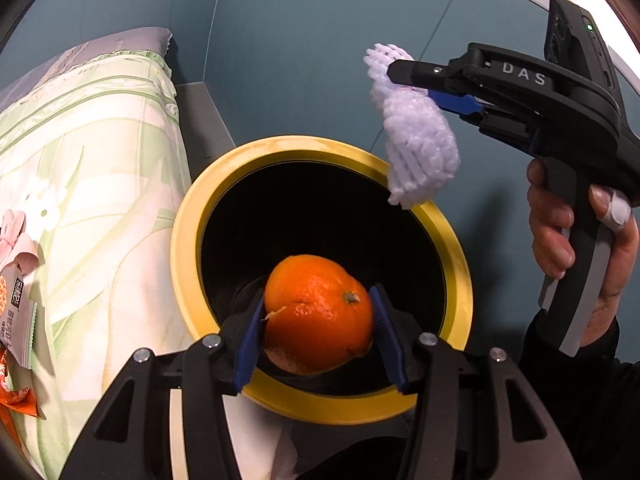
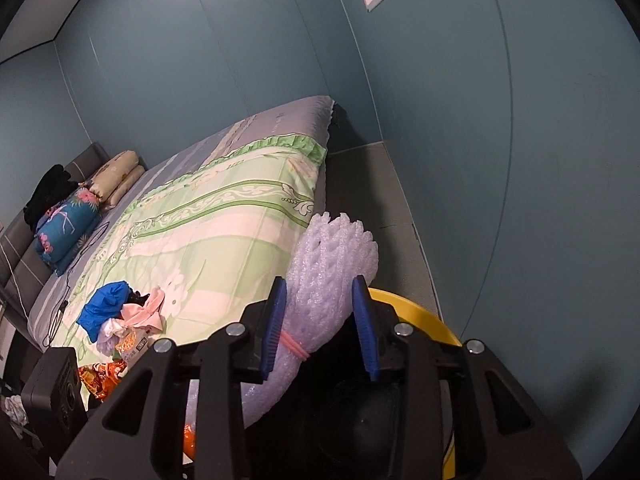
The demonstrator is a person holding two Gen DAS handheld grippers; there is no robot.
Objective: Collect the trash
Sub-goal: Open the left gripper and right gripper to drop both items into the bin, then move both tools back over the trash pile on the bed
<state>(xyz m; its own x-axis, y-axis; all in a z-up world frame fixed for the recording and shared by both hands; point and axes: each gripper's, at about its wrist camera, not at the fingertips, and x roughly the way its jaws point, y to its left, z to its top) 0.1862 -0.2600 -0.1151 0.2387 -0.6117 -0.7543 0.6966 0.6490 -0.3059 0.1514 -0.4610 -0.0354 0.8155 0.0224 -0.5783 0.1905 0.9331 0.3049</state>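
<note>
Trash was in both my grippers, poised over the bin.

From the left wrist view, my left gripper [image 1: 318,330] was clamped on an orange [image 1: 316,312], its blue pads pressing the fruit from both sides, a small tear of peel showing on the orange's left flank. The orange hung directly above the dark mouth of the yellow-rimmed bin [image 1: 188,248]. To the far right, my right gripper [image 1: 404,80] pinched a white foam fruit net [image 1: 416,152] near its top, so the net dangled over the bin's far right rim. The bed quilt [image 1: 100,160] lay to the left, with snack wrappers [image 1: 16,312] on it at the near left edge.

From the right wrist view, my right gripper [image 2: 320,320] held the foam fruit net [image 2: 332,264] between its blue pads, a pink band tied round the net near the left pad. The bin's yellow rim [image 2: 420,312] showed just beyond the right finger. On the bed to the left sat a heap of cloth and wrappers [image 2: 120,320], with pillows [image 2: 116,176] far off.

I judged this to be the dropping step. The next move called for opening the left fingers so the orange fell inside, and shifting the net nearer the centre before letting go, since it hung close to the rim.
</note>
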